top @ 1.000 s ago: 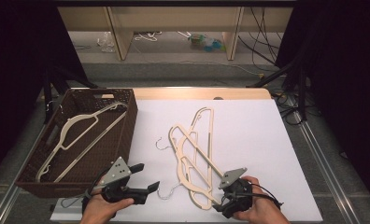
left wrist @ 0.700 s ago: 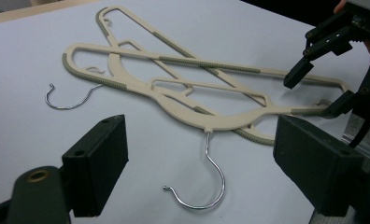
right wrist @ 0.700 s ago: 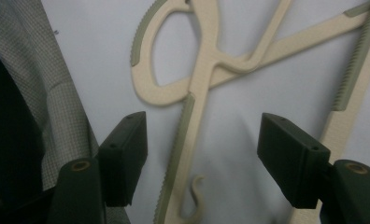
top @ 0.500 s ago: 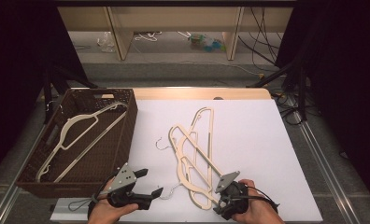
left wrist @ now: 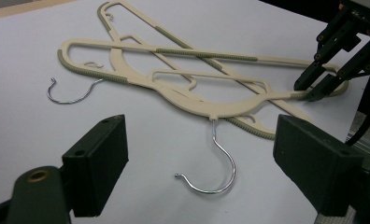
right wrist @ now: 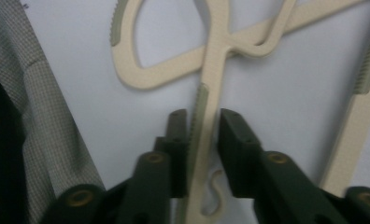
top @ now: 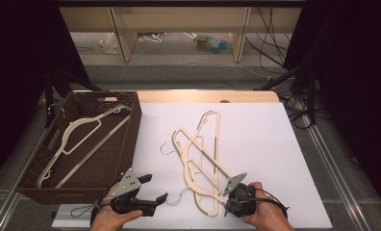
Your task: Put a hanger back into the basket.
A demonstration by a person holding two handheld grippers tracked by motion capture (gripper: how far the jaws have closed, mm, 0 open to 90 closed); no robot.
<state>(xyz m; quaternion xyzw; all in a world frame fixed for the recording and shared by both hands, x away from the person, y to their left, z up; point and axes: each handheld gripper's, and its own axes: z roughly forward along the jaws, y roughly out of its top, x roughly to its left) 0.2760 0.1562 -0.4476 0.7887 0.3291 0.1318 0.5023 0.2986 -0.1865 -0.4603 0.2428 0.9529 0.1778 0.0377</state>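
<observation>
Several cream plastic hangers lie crossed on the white table top. My right gripper is at their near end. Its jaws have just been closing, and they now pinch one hanger's ribbed arm between the pads; in the right gripper view the gripper shows shut on it. My left gripper stands open to the left, just above the table. The wire hook of the nearest hanger lies between and just beyond its jaws, untouched. The right gripper also shows far right in the left gripper view.
A dark woven basket stands at the table's left and holds another cream hanger. A second wire hook pokes out left of the pile. Shelving and cables lie on the floor beyond the far edge.
The left gripper has tilted and shifted slightly near the front edge. The right hand has kept its place at the hangers' near end.
</observation>
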